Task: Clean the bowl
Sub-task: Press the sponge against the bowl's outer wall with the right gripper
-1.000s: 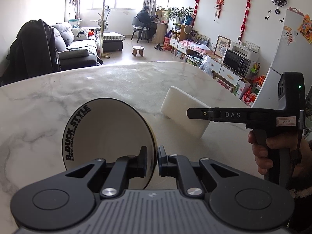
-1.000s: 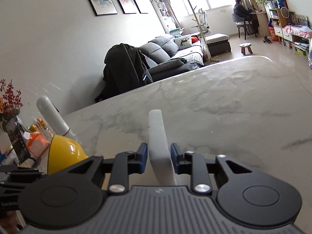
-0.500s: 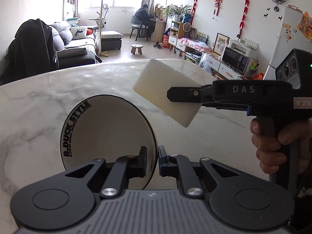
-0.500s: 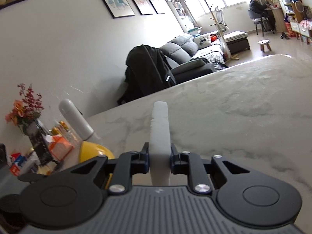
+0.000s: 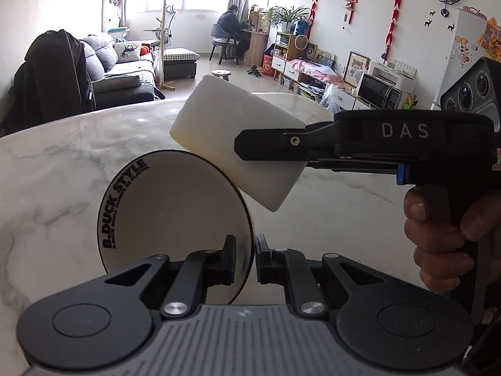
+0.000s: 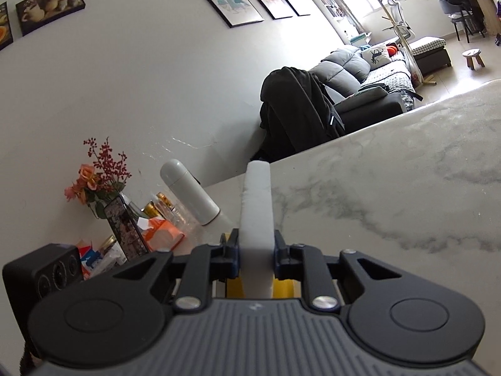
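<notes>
- bowl (image 5: 175, 219): white inside, yellow outside, tipped up on its rim on the marble table (image 5: 56, 163), mouth facing roughly 9 o'clock in the left wrist view. black "b.duck style" print along the inner rim.
- sponge (image 5: 238, 147): white block in the air at 1 o'clock from the bowl, lower edge just beside the bowl's upper rim. contact or not, cannot tell.
- right gripper (image 5: 269, 144): clamped on the sponge's near end, a hand (image 5: 438, 235) on its handle. right wrist view confirms it: sponge (image 6: 255, 219) squeezed between both pads.
- left gripper (image 5: 245, 258): pinching the bowl's near rim, one pad inside, one outside. jaws are opening slightly with the rim between them.
- risks, my read:
  - left grip is a thin pinch on a hard rim and it's loosening. sponge pressure from 1 o'clock could rotate or pop the bowl out, and it drops on the marble.
  - sponge is soft and held by one end, so it may fold instead of scrubbing.
  - wipe too close to 6 o'clock and the sponge hits the left pads.
</notes>
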Tool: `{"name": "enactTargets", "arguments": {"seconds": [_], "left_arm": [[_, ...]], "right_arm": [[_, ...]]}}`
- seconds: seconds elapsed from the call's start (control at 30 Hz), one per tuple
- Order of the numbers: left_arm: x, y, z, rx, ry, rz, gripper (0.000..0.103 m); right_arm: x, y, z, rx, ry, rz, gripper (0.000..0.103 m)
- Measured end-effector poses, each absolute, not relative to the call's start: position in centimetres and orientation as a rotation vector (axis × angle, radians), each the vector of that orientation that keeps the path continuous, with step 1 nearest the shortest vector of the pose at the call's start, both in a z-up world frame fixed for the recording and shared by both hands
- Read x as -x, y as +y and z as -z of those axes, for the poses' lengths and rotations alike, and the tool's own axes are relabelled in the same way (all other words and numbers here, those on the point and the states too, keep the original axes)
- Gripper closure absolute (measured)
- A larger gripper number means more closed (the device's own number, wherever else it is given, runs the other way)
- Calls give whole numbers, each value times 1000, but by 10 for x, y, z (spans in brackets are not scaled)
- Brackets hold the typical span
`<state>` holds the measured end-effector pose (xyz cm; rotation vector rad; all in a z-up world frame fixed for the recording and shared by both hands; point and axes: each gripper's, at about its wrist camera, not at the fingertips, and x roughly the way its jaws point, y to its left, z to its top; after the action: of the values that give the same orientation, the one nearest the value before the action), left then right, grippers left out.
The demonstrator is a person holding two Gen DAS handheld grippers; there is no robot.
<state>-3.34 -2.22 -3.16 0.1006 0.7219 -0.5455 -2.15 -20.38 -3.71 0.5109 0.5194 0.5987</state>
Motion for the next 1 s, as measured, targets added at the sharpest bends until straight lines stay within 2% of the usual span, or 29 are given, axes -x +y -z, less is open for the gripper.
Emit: {"name": "enactTargets", "arguments": {"seconds": [0.2,0.3,1.0], "left_arm": [[29,-28,27,-133,695,500,85],[28,-31,28,-143,705,518,95],[44,-22,41,-225,758,558,88]], "right_arm": [[23,-201,36,-485,527,-607,82],[23,-199,36,-472,530,-608,82],[27,-205,41,-422,621,-614,82]]}}
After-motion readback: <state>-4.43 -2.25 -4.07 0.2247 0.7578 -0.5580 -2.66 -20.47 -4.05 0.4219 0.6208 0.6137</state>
